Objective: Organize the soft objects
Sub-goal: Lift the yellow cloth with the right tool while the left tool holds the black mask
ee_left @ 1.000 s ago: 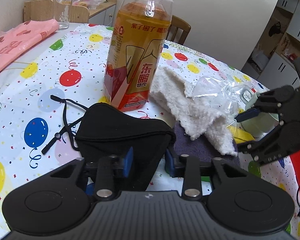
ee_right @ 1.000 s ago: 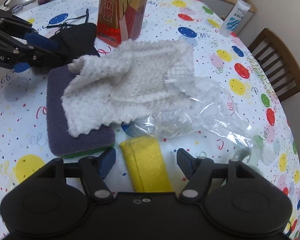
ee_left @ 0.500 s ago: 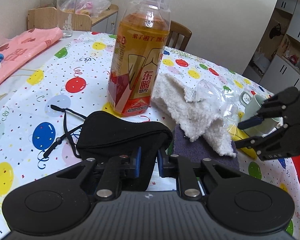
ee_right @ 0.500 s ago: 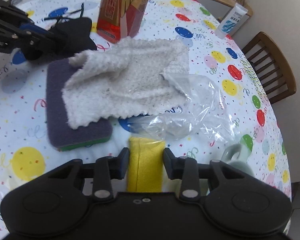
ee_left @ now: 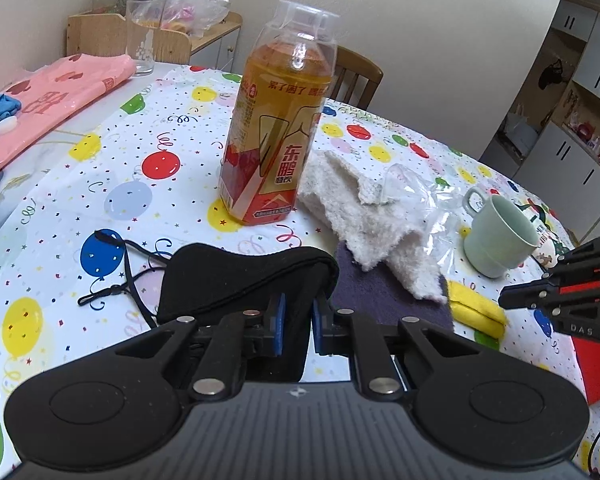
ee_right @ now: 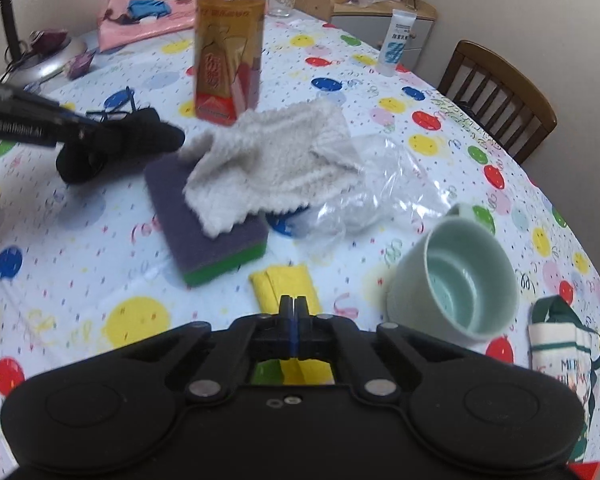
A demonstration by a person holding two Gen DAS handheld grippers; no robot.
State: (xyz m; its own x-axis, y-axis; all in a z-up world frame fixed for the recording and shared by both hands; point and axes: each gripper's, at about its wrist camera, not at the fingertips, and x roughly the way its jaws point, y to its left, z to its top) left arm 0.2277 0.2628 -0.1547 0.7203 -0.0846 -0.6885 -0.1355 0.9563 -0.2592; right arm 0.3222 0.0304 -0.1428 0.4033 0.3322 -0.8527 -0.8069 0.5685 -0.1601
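L gripper (ee_left: 296, 322) fingers pinching black fabric face mask (ee_left: 240, 280), R gripper (ee_right: 294, 312) fingers clamped on folded yellow cloth (ee_right: 286, 282) w/ both just above balloon-print surface (ee_left: 100, 184), purple-green sponge (ee_right: 208, 220) & white fluffy towel (ee_right: 276, 160) beyond.

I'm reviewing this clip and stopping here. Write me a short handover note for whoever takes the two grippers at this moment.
Left gripper: its jaws have just closed on the black face mask.
Right gripper: jaws have just closed on the yellow cloth, pinching its near edge.
On the table: white fluffy towel draped over the purple-and-green sponge, clear plastic bag beside it.
Done: two grasps. Left: place both, then towel and sponge.
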